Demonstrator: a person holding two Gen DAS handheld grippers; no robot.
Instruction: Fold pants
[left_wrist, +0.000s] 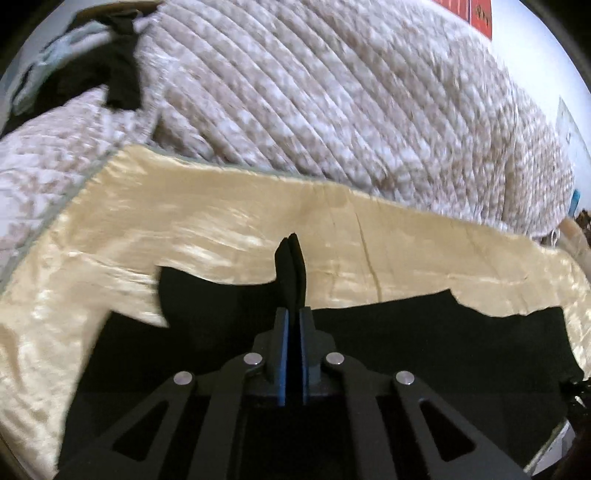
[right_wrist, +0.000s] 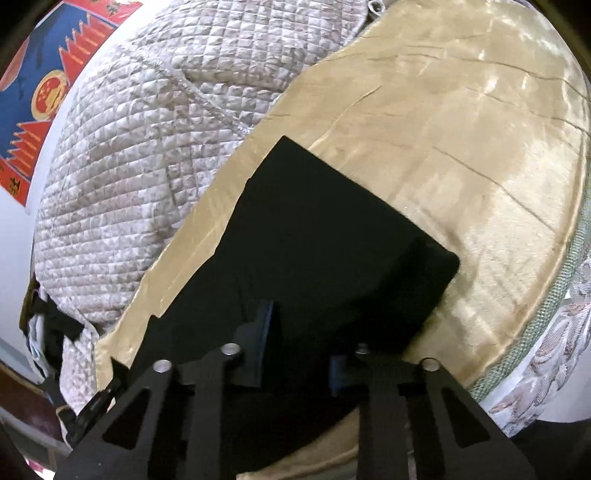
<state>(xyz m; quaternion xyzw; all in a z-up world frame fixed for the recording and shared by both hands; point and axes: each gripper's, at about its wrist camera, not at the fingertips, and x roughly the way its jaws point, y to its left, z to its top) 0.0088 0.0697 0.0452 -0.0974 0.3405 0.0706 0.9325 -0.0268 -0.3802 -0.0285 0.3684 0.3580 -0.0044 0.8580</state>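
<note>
My left fingers (left_wrist: 292, 243) pinch the black pants (right_wrist: 332, 236), right fingers (right_wrist: 301, 343) parted; folding unfinished, hem at 12 o'clock.

A bed's golden satin sheet (right_wrist: 461, 166) meets a quilted beige comforter (left_wrist: 332, 92), white wall (right_wrist: 14, 240) behind.
</note>
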